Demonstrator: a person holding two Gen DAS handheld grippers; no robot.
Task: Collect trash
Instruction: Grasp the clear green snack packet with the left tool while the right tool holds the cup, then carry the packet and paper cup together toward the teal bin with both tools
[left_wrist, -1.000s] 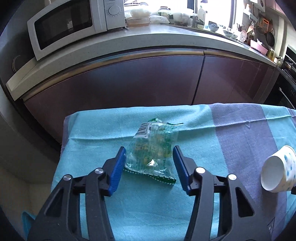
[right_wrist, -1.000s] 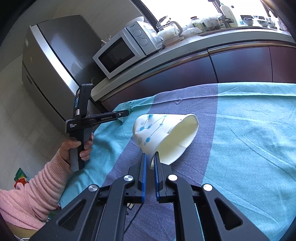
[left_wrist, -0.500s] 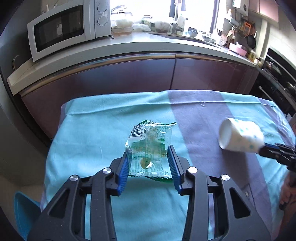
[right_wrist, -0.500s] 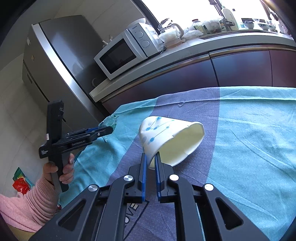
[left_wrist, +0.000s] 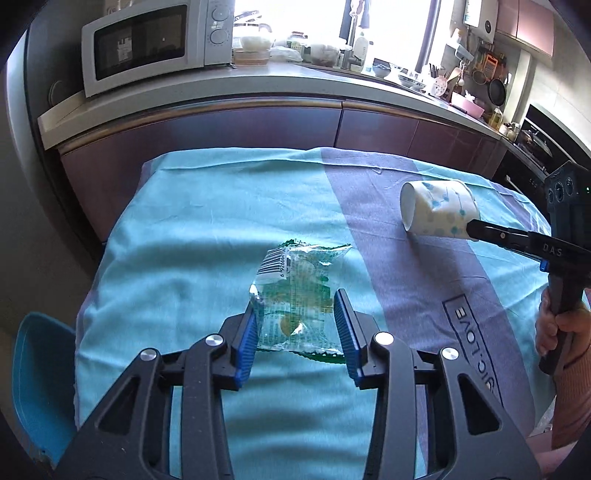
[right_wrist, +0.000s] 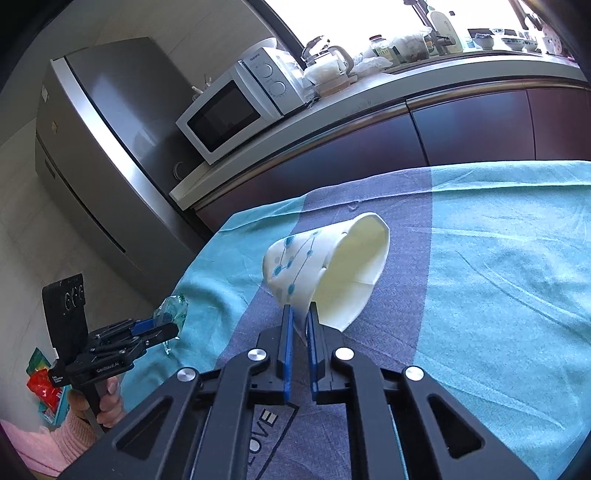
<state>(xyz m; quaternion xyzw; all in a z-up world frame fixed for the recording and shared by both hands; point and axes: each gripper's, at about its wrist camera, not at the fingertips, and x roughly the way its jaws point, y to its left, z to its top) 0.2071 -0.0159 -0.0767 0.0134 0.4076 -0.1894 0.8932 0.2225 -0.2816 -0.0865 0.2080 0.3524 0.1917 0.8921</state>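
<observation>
A crinkled clear-and-green snack wrapper (left_wrist: 299, 269) sits between the blue pads of my left gripper (left_wrist: 296, 306), which is shut on it just above the teal and purple tablecloth (left_wrist: 184, 240). The right wrist view shows that same left gripper (right_wrist: 159, 330) with the wrapper (right_wrist: 171, 308) by the table's left edge. My right gripper (right_wrist: 300, 310) pinches the wall of a white paper cup (right_wrist: 321, 266) with blue dots, and its jaws are closing tight on it. The cup (left_wrist: 439, 214) lies tipped on its side, held clear of the cloth.
A kitchen counter with a white microwave (left_wrist: 147, 40) runs behind the table, and a steel fridge (right_wrist: 110, 147) stands at its left end. A blue chair (left_wrist: 37, 369) stands at the table's left side. Red packets (right_wrist: 42, 387) lie on the floor.
My left gripper narrowed onto the wrapper and drew back from the counter with it, toward the table's near left edge. The right gripper stayed where it was, holding the cup.
</observation>
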